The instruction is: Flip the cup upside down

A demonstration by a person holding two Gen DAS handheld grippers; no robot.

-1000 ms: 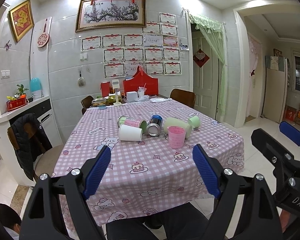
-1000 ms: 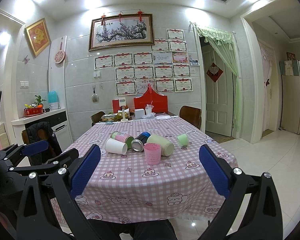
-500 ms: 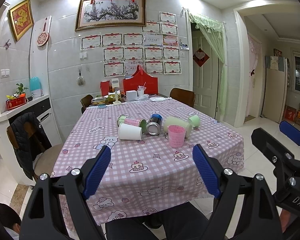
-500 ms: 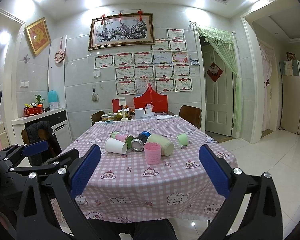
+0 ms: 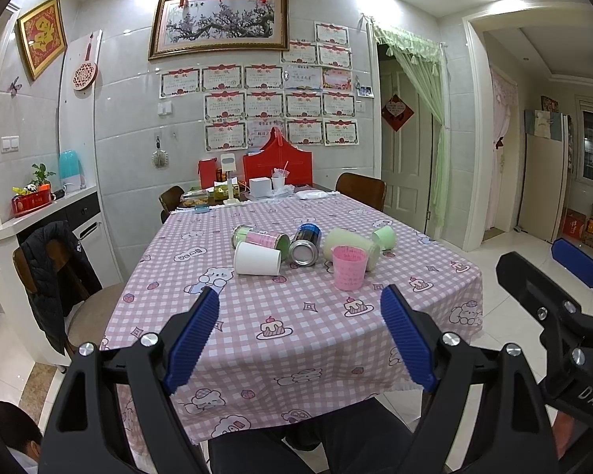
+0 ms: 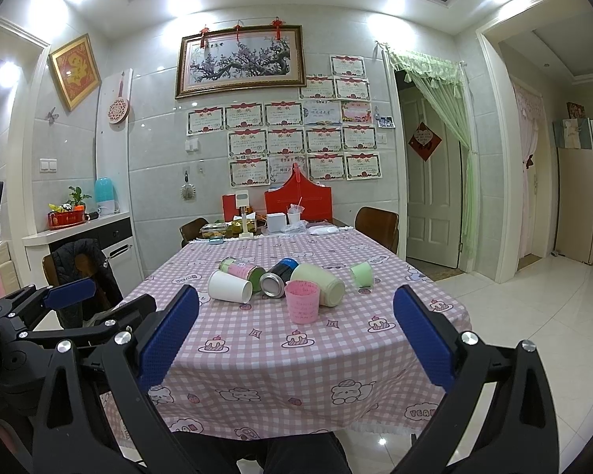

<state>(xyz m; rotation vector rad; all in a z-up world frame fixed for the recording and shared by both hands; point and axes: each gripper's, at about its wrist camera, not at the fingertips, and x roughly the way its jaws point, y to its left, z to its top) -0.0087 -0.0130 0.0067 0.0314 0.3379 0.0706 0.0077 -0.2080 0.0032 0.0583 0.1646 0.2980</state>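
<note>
A pink plastic cup (image 5: 348, 267) stands upright, mouth up, on the pink checked tablecloth (image 5: 296, 316); it also shows in the right wrist view (image 6: 302, 301). Behind it several cups and cans lie on their sides: a white paper cup (image 5: 257, 264), a green-and-pink can (image 5: 261, 239), a blue can (image 5: 306, 244), a cream cup (image 5: 352, 240) and a small green cup (image 5: 384, 237). My left gripper (image 5: 300, 339) is open and empty, well short of the cups. My right gripper (image 6: 296, 335) is open and empty, also held back from the table.
Boxes, a red bag (image 5: 277, 164) and containers crowd the table's far end. Chairs stand around the table, one at the left with a dark jacket (image 5: 55, 268). A counter runs along the left wall. A doorway (image 5: 407, 158) and tiled floor lie to the right.
</note>
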